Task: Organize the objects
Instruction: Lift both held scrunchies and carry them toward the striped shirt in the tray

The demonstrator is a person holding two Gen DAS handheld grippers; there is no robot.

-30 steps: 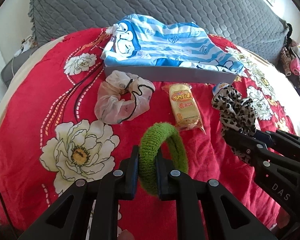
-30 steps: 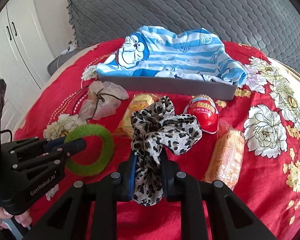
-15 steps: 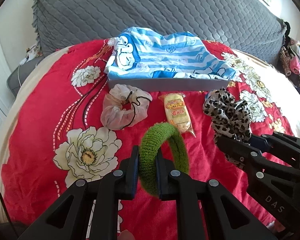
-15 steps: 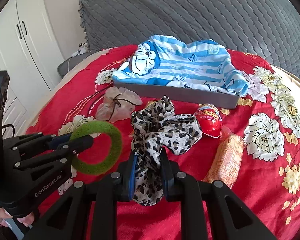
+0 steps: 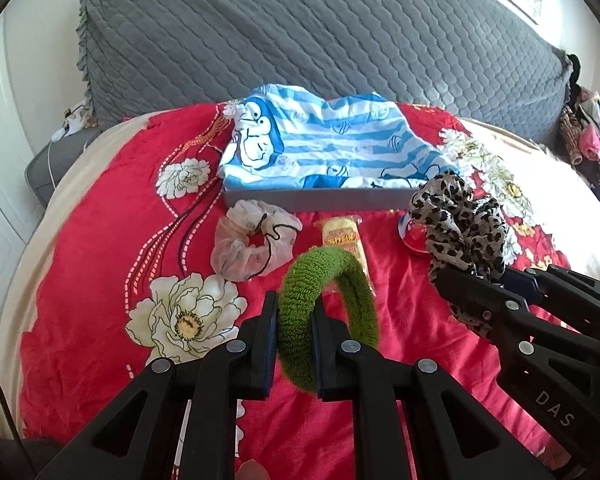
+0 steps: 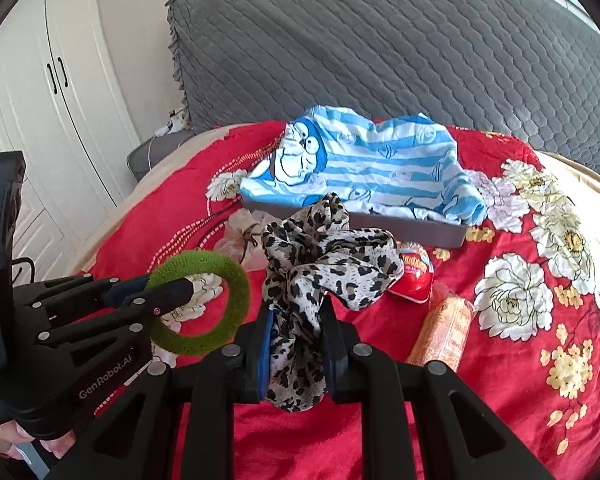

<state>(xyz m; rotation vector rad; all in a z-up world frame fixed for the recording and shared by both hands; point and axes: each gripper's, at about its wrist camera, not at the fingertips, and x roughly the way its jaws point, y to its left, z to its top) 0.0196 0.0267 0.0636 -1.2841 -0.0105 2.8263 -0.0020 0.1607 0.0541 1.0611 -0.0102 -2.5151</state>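
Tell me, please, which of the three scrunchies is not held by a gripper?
The pale sheer scrunchie, lying on the red bedspread before the grey tray.

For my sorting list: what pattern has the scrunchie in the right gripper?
Leopard print, black spots on beige scrunchie; clearest in the right wrist view.

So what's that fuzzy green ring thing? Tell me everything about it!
The green scrunchie is a thick, closed ring of fuzzy, towel-like fabric, bright grass green all over. The left hand-held gripper is shut on one side of it, so it stands on edge, lifted above the red flowered blanket. Nothing but the gripper's fingers seems to touch it. The right camera shows its open round middle, beside the leopard-print scrunchie.
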